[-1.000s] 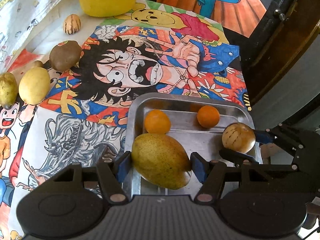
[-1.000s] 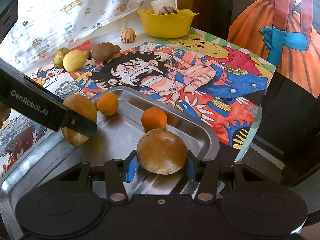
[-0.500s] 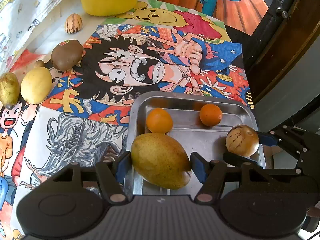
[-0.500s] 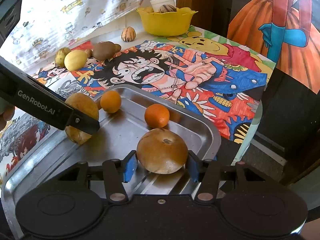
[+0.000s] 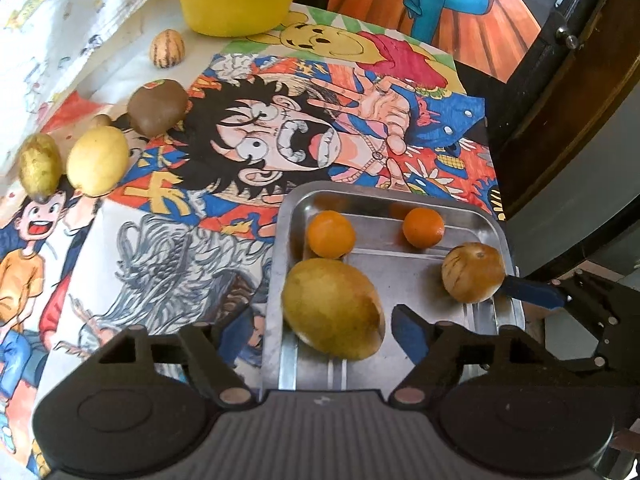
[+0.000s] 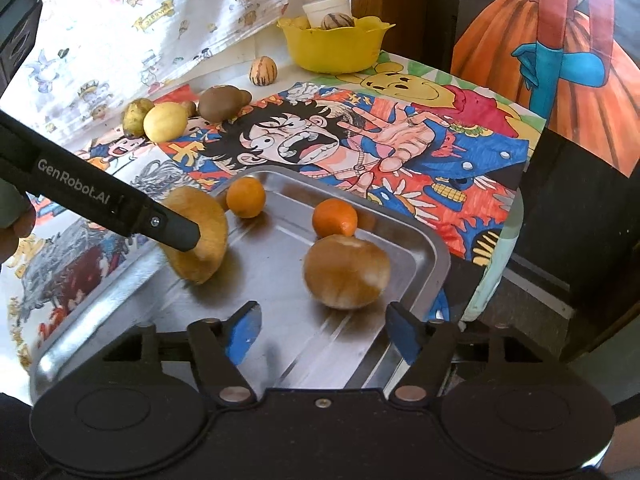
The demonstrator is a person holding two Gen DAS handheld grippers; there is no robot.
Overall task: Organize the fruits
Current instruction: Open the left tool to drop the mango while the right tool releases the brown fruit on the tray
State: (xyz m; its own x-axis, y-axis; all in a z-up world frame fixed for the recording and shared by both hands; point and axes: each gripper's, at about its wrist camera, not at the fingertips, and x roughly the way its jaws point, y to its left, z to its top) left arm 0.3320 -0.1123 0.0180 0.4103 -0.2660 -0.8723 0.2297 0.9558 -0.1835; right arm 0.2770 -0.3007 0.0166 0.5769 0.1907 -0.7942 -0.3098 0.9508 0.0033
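Resting in the rectangular steel tray (image 5: 496,236): two small oranges (image 5: 331,234), a yellow-green mango (image 5: 332,308) and a round tan fruit (image 6: 346,272). Left gripper (image 5: 316,338) and right gripper (image 6: 320,330) both stand released; five fruits on the cartoon-print tablecloth (image 5: 160,240) look unsorted.

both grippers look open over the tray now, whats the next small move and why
Probably back both grippers up and away from the tray. The left gripper and right gripper both stand open, with the mango and round striped melon lying released in the tray; the remaining fruit sits across the table.
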